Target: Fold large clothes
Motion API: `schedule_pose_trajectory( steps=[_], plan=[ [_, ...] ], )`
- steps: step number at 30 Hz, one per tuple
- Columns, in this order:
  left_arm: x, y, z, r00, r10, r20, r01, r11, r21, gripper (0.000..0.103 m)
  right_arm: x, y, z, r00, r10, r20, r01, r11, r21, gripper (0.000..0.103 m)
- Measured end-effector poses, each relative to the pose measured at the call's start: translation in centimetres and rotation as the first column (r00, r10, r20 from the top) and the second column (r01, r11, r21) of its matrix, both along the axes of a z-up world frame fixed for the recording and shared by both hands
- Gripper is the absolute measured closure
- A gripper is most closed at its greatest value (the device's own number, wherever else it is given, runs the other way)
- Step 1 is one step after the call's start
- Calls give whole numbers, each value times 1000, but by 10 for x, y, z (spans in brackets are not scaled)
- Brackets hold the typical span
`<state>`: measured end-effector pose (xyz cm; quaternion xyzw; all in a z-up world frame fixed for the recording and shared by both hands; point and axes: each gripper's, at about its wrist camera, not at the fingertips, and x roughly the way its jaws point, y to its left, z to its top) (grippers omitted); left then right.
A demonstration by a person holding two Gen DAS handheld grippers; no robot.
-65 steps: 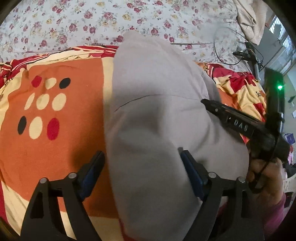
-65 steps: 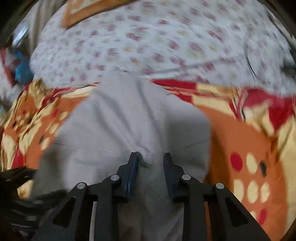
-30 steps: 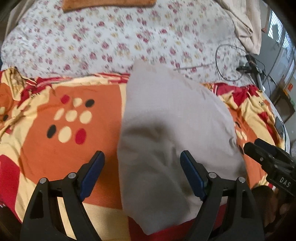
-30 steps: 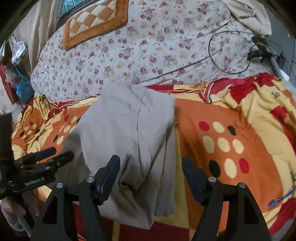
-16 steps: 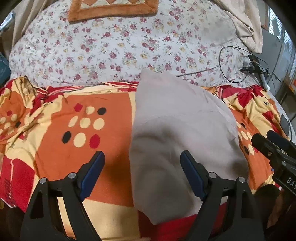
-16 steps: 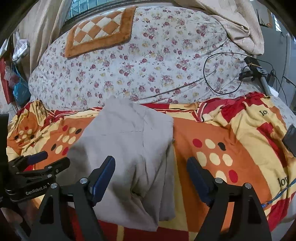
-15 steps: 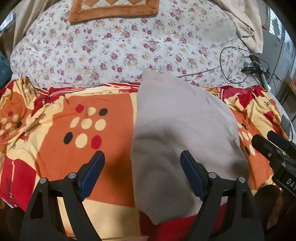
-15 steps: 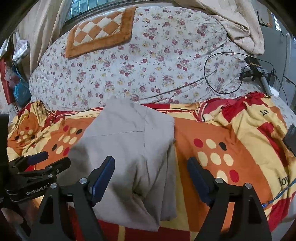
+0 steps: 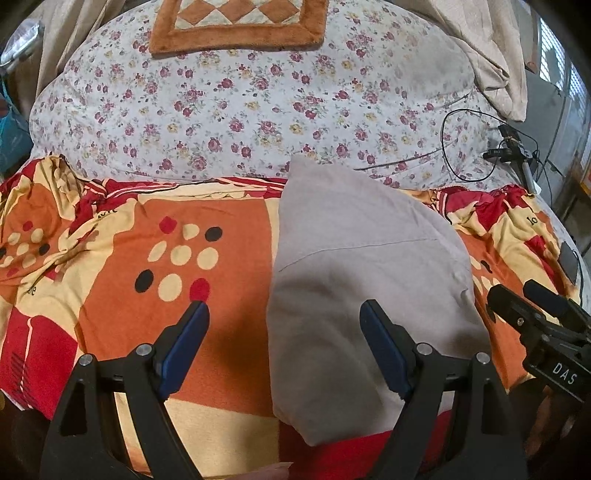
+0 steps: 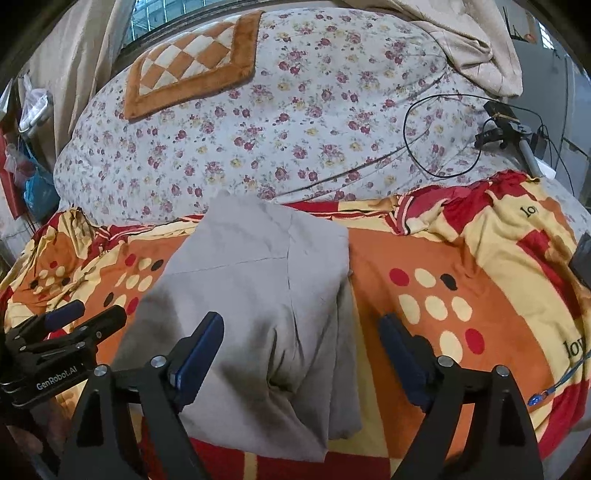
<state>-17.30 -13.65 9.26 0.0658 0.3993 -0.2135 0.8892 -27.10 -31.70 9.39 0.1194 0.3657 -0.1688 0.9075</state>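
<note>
A grey garment lies folded into a narrow stack on the orange, red and cream blanket; it also shows in the right wrist view. My left gripper is open and empty, held above the garment's near left edge. My right gripper is open and empty above the garment's near right part. The right gripper shows at the right edge of the left wrist view, and the left gripper at the left edge of the right wrist view.
A floral sheet covers the bed beyond the blanket. A checked orange cushion lies at the far side. A black cable and a charger lie at the right. A beige cloth is at the far right.
My right gripper has opened and let go of the garment. Both grippers have drawn back and up from the folded garment, which now lies still on the blanket.
</note>
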Motion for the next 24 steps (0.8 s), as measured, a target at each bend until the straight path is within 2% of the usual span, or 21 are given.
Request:
schedule_pose_trajectory(
  steps=[24],
  plan=[
    [2, 0, -6, 1000, -7, -13, 7, 1000, 21, 19, 10, 4, -8, 999, 32, -25, -32, 999, 4, 16]
  ],
)
